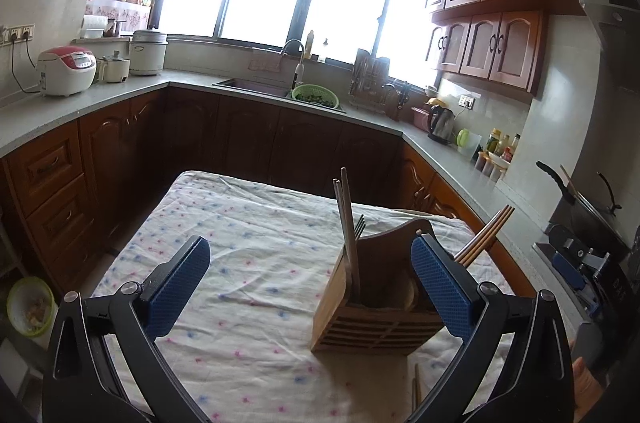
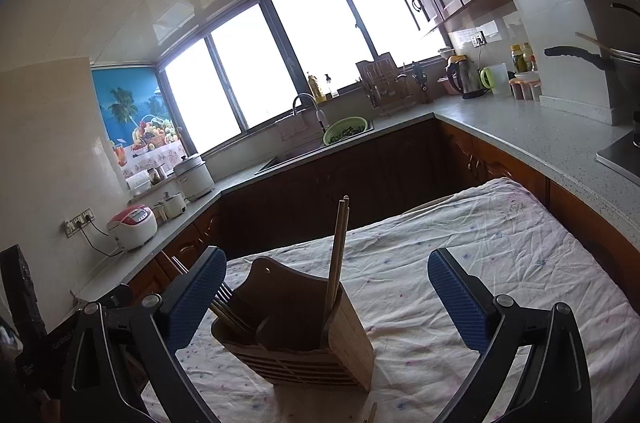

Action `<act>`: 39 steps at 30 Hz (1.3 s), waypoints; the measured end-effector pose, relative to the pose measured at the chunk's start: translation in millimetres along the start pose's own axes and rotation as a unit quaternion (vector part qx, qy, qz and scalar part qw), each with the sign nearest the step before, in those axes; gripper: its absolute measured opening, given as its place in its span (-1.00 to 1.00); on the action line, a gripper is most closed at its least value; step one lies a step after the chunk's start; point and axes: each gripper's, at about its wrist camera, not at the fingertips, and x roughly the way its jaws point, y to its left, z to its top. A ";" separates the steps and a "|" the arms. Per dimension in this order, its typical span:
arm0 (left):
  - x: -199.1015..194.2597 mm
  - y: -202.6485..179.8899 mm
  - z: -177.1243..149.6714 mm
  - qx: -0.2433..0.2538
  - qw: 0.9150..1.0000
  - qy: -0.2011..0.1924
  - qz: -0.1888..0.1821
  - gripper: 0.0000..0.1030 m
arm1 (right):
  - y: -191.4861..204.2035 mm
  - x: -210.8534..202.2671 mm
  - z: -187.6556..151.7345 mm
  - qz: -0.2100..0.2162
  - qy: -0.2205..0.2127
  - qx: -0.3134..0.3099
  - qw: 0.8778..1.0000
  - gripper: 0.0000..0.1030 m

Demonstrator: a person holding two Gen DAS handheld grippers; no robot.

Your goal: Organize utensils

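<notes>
A wooden utensil holder (image 1: 376, 311) stands on the cloth-covered table (image 1: 240, 263). It holds upright chopsticks (image 1: 347, 223), a fork (image 1: 359, 226) and slanted chopsticks (image 1: 486, 235). My left gripper (image 1: 312, 263) is open and empty, its right finger beside the holder's right side. In the right wrist view the holder (image 2: 296, 335) stands between the fingers, nearer the left one, with chopsticks (image 2: 338, 255) upright in it. My right gripper (image 2: 326, 283) is open and empty. A loose chopstick tip (image 1: 417, 383) lies on the cloth in front of the holder.
Wooden kitchen cabinets and a grey counter (image 1: 100, 95) surround the table. A sink with a green colander (image 1: 315, 95), a rice cooker (image 1: 66, 69), a kettle (image 1: 440, 123) and a wok (image 1: 588, 207) stand on the counter. The other gripper (image 1: 576, 263) shows at the right.
</notes>
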 end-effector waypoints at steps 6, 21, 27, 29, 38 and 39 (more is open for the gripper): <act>-20.6 1.1 -8.3 0.003 1.000 -0.002 0.000 1.00 | 7.8 -17.7 -2.9 0.007 0.001 -0.007 1.000 0.98; -89.3 11.7 -33.4 0.018 1.000 -0.015 0.014 1.00 | 35.9 -85.4 -30.8 0.025 -0.010 -0.055 0.998 1.00; -119.3 10.9 -54.1 0.029 0.999 -0.018 0.015 1.00 | 51.4 -114.6 -52.3 0.029 -0.012 -0.098 0.995 1.00; -128.6 9.3 -59.0 0.036 0.999 -0.019 0.015 1.00 | 54.1 -123.9 -56.6 0.030 -0.014 -0.106 0.994 1.00; -171.0 1.0 -75.9 0.063 0.997 -0.035 0.022 1.00 | 63.6 -168.5 -67.5 0.026 -0.023 -0.130 0.991 1.00; -173.0 1.3 -80.5 0.062 0.997 -0.036 0.023 1.00 | 63.1 -173.0 -70.9 0.027 -0.024 -0.130 0.991 1.00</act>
